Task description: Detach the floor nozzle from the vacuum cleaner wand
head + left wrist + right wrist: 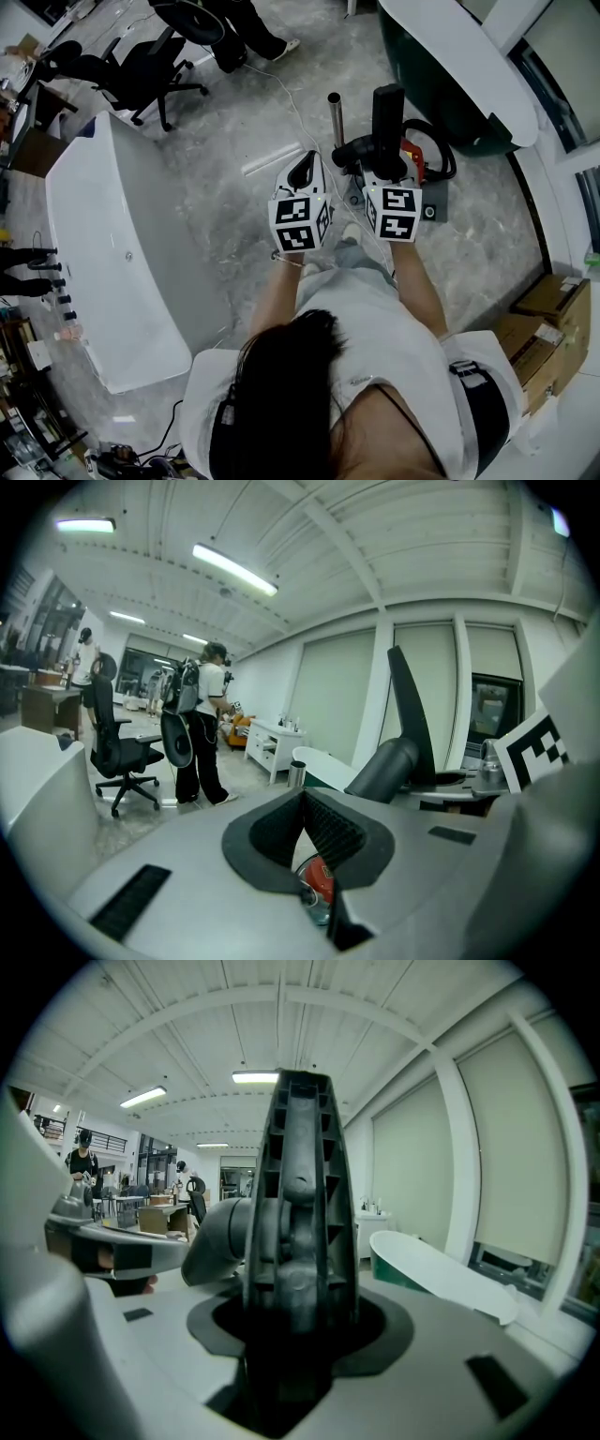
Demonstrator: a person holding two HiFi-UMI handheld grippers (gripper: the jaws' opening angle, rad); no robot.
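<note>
The vacuum cleaner stands on the floor in front of me, with its black ribbed handle (387,111) upright, a red body part (412,156) and a black hose loop (444,150). Its silver wand tube (335,120) rises just left of the handle. My right gripper (385,171) is shut on the handle (298,1213), which fills its jaws. My left gripper (304,172) hovers beside the wand tube (297,773), shut (304,799) with nothing held. A red vacuum part (319,878) shows below its jaws. The floor nozzle is hidden beneath the grippers.
A white bathtub (103,272) lies at the left and a green-and-white tub (450,66) at the upper right. Office chairs (141,61) and a standing person (246,28) are behind. Cardboard boxes (553,328) sit at the right. A white cable (292,103) runs across the floor.
</note>
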